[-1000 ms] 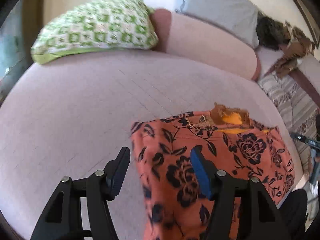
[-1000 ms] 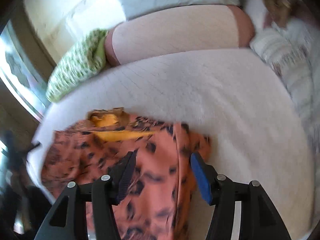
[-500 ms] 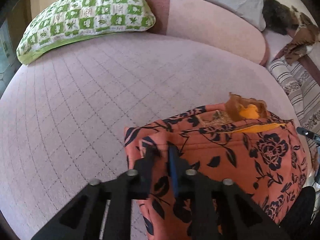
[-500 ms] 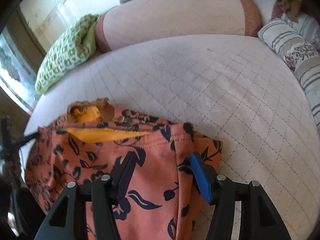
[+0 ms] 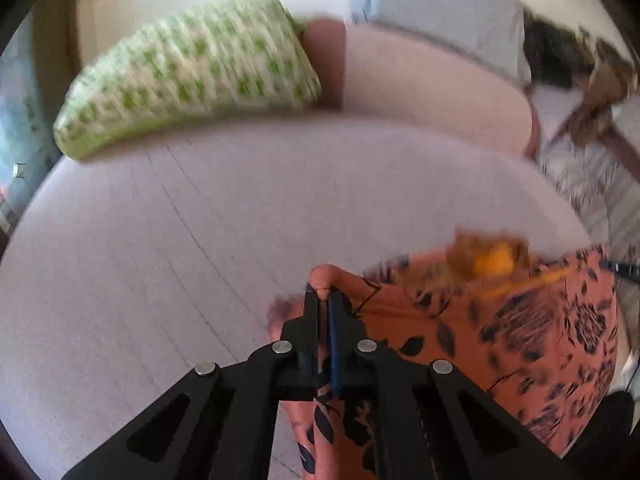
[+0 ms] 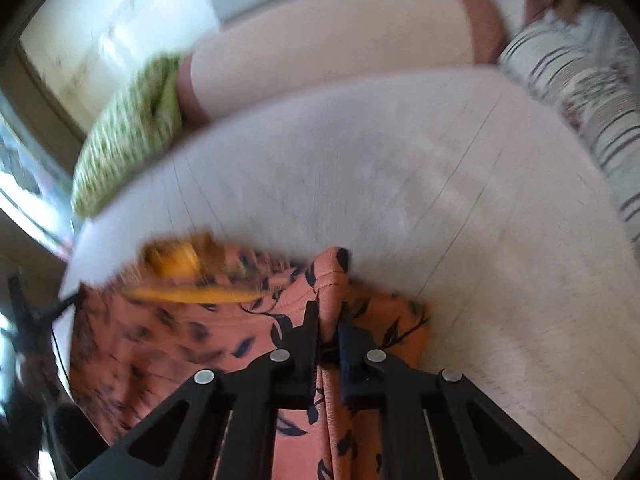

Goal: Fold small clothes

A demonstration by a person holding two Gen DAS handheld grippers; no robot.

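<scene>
Partly blurred garment (image 5: 500, 328), edges cropped

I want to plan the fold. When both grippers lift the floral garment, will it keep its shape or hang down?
Probably hang down: the garment already bunches into soft ridges where the left gripper and right gripper pinch it. It looks thin, so likely light. The middle may sag between the two grips.

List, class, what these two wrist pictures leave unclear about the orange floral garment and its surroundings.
- Orange floral garment: lower part cut off by the frame edge and hidden by the left gripper; type unclear.
- Same garment, right wrist view: right gripper covers the pinched fold.
- Green checked pillow: pattern smeared by motion blur.
- Brown heap: blurred, unidentifiable.
</scene>
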